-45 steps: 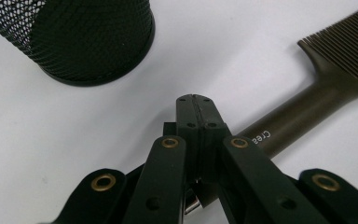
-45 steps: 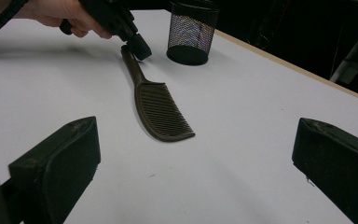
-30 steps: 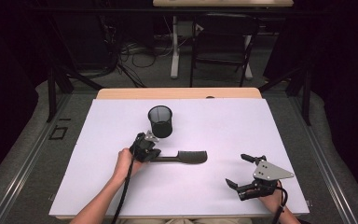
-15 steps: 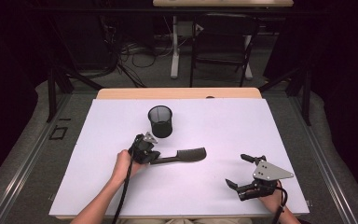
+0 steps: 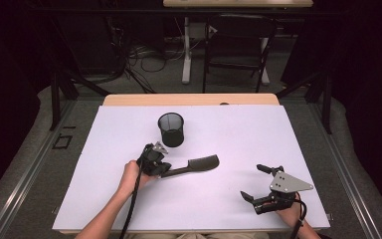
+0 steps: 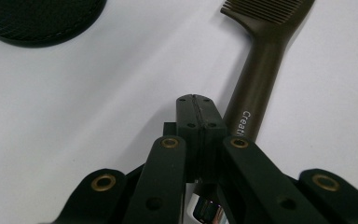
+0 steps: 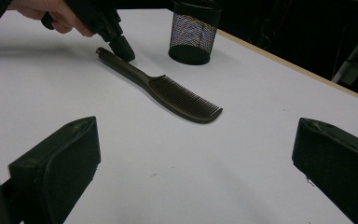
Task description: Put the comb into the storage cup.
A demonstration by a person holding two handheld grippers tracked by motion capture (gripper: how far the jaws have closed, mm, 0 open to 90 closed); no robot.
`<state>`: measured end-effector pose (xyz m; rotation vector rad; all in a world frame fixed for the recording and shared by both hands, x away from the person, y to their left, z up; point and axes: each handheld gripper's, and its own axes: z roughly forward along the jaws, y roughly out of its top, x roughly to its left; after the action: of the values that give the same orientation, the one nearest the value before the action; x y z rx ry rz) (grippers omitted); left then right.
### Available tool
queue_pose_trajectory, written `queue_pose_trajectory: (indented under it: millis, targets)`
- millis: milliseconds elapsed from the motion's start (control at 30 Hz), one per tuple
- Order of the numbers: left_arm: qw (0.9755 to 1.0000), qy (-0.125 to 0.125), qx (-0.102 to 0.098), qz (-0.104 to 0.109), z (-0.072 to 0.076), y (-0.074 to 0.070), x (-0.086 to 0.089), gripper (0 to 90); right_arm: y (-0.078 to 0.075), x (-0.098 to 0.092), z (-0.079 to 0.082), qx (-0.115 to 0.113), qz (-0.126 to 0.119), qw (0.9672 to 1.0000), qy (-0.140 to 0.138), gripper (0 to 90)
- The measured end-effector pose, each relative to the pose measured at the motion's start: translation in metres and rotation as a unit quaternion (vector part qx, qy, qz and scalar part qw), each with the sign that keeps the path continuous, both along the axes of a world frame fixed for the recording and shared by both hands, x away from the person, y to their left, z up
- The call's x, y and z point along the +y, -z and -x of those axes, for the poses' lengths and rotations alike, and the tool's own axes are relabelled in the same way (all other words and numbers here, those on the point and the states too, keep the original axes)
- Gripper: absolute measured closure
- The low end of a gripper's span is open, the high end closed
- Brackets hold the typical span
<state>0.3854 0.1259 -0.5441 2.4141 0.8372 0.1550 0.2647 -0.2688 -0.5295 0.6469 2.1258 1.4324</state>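
Gripping: left tool (image 6: 200, 116) is clenched beside comb (image 5: 194, 165) handle, not on it; should be reopened.
Right tool (image 5: 262, 183): released, idle on surface (image 5: 238, 134).

Dark room — folding chair (image 5: 236, 47) and cables (image 5: 144, 52) on grey floor (image 5: 169, 82).

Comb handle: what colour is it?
Dark brown, with white lettering on the comb handle; the left gripper view shows it best.

Comb (image 6: 261, 70) teeth end cut by top edge in left gripper view; handle butt hidden behind left tongs (image 6: 200, 116). Mesh cup (image 6: 42, 21) mostly cropped.
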Motion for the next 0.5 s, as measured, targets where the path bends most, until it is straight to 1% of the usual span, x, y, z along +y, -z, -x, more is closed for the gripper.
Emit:
queue_pose_trajectory:
  millis: [200, 500]
  targets:
    - [0.9999, 0.006, 0.011, 0.000, 0.0002, -0.0004, -0.0003, 90.0, -0.0001, 0.0001, 0.0003, 0.000, 0.002, 1.0000, -0.001, 0.6]
    - [0.9998, 0.015, 0.011, -0.004, 0.0018, -0.0025, -0.0022, 90.0, 0.0000, 0.0007, 0.0005, 0.002, 0.003, 1.0000, -0.002, 0.6]
